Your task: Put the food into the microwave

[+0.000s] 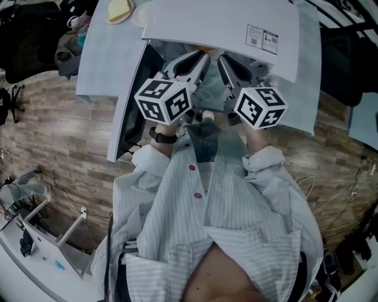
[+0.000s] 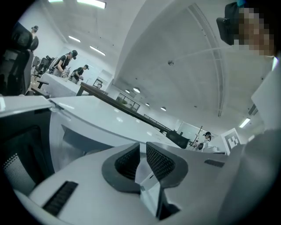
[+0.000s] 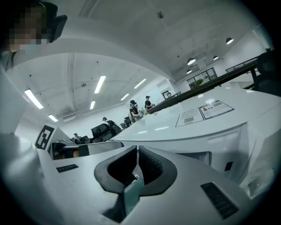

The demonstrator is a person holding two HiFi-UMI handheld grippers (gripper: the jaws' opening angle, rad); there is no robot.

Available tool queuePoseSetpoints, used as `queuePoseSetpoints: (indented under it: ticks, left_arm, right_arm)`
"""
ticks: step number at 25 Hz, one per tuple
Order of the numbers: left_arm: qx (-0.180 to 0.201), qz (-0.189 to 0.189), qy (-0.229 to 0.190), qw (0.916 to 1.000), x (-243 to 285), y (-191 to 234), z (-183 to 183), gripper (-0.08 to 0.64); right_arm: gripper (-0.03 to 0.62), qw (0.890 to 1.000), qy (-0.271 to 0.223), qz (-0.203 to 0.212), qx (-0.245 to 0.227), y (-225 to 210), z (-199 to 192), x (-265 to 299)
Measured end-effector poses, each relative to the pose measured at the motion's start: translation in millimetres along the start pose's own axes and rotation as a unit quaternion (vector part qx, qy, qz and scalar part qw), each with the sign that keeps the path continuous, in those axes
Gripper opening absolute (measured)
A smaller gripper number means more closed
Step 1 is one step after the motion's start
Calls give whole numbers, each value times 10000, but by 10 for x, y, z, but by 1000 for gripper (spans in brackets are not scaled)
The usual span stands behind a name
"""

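While you hold both tools up before the microwave (image 1: 207,20), the left gripper (image 1: 199,57) has its ribbed black pads a narrow slit apart and empty. The right gripper (image 1: 222,59) has its pads closed together, also empty. The microwave is a smooth white box with two printed labels (image 1: 261,36) on its flat top, and its dark-faced door (image 1: 133,100) swings out to your left. It sits on a pale table (image 1: 100,53) over a wood-plank floor (image 1: 53,135). The food (image 1: 120,9), pale yellow, lies on a round plate (image 1: 112,17) at the table's far left, well apart from both grippers. Your grippers and their marker cubes block the oven's opening. Long ceiling lights (image 3: 99,83) and seated people (image 2: 66,61) fill the room behind.
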State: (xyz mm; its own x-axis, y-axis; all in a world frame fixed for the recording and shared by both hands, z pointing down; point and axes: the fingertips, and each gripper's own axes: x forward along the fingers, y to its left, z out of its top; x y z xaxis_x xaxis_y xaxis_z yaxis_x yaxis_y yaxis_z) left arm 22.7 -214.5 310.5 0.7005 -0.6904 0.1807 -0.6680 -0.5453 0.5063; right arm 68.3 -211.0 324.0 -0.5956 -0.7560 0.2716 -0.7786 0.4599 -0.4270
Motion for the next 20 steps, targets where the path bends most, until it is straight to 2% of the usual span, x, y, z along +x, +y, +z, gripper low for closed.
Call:
queuePoseSetpoints:
  ticks: [5, 10, 20]
  left_arm:
    - [12, -212, -140, 9997, -87, -191, 97, 27]
    - [193, -383, -269, 9987, -168, -354, 171, 9]
    - [298, -594, -271, 9974, -161, -485, 202, 8]
  right_arm:
    - [35, 9995, -65, 301, 23, 109, 158, -130]
    - [34, 9983, -185, 550, 12, 176, 243, -227]
    - [32, 9975, -141, 659, -195, 252, 236, -250]
